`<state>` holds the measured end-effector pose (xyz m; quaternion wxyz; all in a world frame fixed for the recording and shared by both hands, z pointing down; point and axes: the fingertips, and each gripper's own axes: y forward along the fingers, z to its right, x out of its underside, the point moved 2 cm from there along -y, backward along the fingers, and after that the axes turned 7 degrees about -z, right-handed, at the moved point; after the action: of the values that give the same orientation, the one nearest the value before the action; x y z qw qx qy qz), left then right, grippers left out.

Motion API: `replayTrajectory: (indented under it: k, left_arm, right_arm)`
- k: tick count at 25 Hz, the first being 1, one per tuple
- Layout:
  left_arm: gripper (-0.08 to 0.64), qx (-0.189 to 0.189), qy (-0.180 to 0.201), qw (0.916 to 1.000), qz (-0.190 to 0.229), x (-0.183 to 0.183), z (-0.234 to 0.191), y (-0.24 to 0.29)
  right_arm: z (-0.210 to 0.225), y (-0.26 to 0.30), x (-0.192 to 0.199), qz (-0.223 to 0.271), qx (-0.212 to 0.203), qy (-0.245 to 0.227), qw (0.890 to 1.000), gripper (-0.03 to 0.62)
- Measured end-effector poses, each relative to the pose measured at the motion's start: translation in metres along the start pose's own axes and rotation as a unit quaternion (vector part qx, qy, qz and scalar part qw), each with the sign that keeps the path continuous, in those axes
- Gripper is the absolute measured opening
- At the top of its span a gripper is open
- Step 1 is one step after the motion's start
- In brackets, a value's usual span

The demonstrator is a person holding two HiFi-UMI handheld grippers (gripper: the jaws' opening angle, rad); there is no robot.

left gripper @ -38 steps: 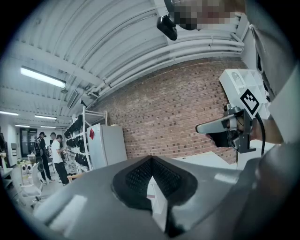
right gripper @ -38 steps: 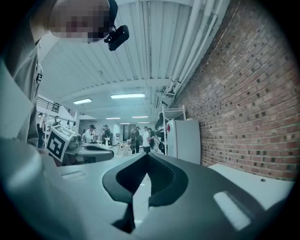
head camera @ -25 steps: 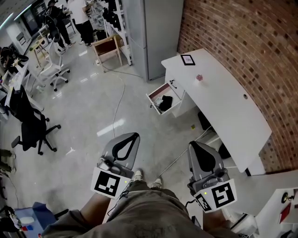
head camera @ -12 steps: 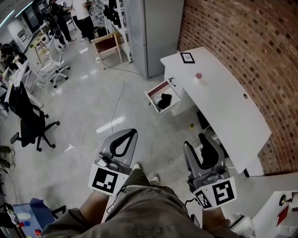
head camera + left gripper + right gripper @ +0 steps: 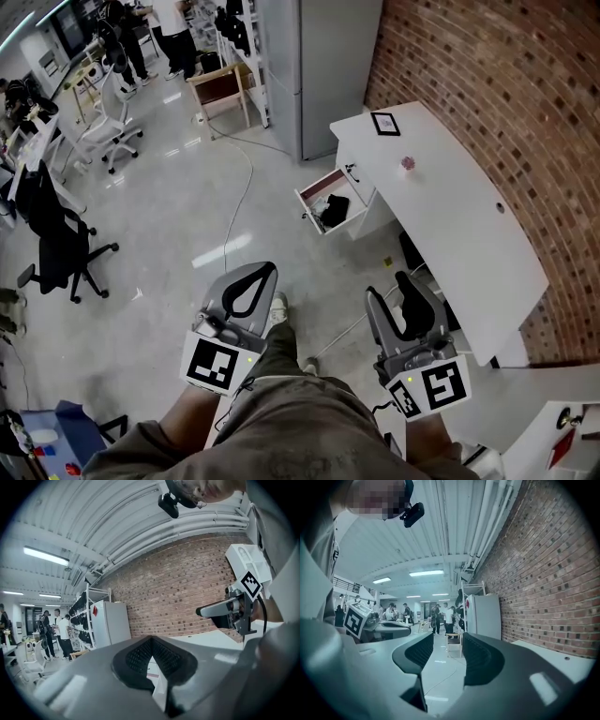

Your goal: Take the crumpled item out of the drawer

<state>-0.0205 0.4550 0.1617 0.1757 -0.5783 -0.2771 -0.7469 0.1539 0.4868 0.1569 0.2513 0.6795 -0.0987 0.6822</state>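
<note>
Jaws pressed together on nothing, the left gripper (image 5: 263,270) is held beside the right gripper (image 5: 388,289), its jaws parted and empty, well apart from the open drawer (image 5: 317,183) where the dark crumpled item (image 5: 333,208) lies, under a white desk (image 5: 459,225) along the brick wall (image 5: 525,103).

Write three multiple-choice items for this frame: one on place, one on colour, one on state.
1. The black crumpled item lies: A on a chair; B in the open white drawer; C on the floor.
2. The small object on the white desk is: A green; B pink; C blue.
3. The right claw is: A open, empty; B shut on the item; C shut, empty.
Key: 1 B, it sits inside the pulled-out drawer; 2 B, pink shows in the head view; 3 A, a clear gap separates its jaws.
</note>
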Motion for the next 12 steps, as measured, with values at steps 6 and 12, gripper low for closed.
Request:
replayTrajectory:
  k: [6, 12]
  left_arm:
    - [0.000, -0.001, -0.005, 1.0000, -0.002, 0.010, -0.041, 0.031]
    - [0.000, 0.008, -0.016, 0.9996, -0.021, 0.028, -0.100, 0.080]
  right_arm:
    - [0.012, 0.051, 0.001, -0.017, 0.000, -0.002, 1.000, 0.220]
    - [0.028, 0.128, 0.000, -0.043, 0.003, 0.000, 0.999, 0.222]
